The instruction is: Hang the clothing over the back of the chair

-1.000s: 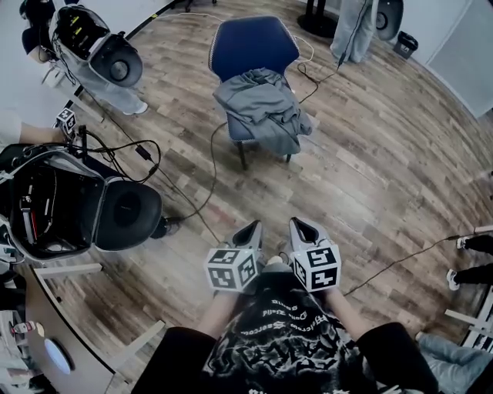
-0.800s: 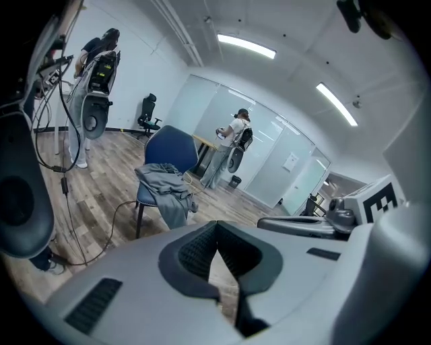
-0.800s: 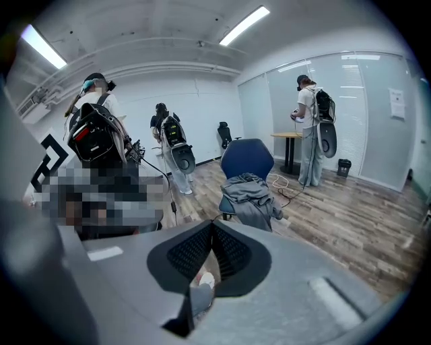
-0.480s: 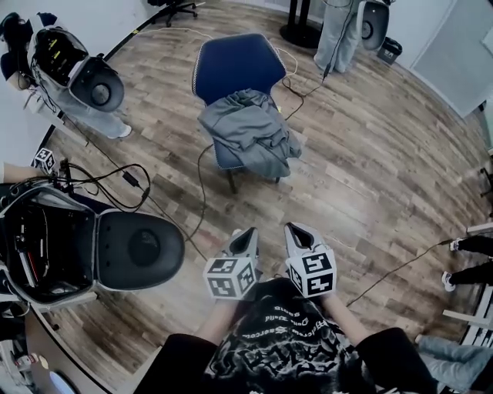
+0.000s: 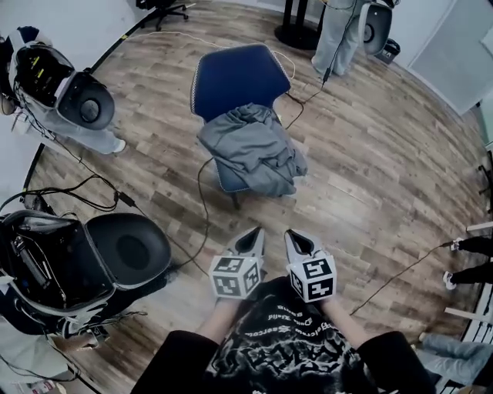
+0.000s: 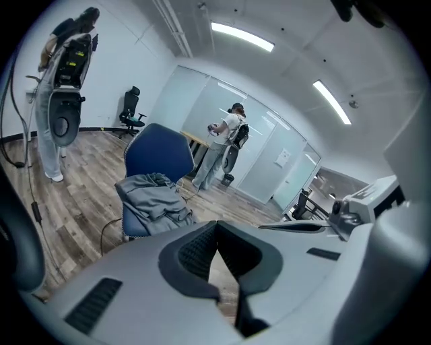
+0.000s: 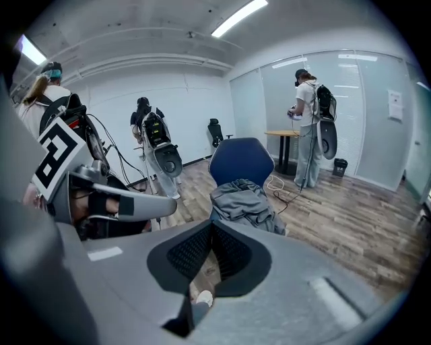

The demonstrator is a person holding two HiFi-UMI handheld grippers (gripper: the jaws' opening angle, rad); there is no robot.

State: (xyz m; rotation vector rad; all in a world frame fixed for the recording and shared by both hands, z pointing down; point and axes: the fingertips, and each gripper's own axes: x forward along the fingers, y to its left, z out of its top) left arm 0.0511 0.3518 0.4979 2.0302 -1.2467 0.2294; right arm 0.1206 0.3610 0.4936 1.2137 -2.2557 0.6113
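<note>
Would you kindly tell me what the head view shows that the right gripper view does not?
Only the head view shows the person's printed shirt. Only the right gripper view shows the ceiling light and the tabletop. Both show the blue chair with the grey clothing heaped on its seat, not over its back, the wood floor, and the right gripper, shut and empty.

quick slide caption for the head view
Shut and empty, left gripper and right gripper face a blue chair with grey clothing heaped on its seat.
</note>
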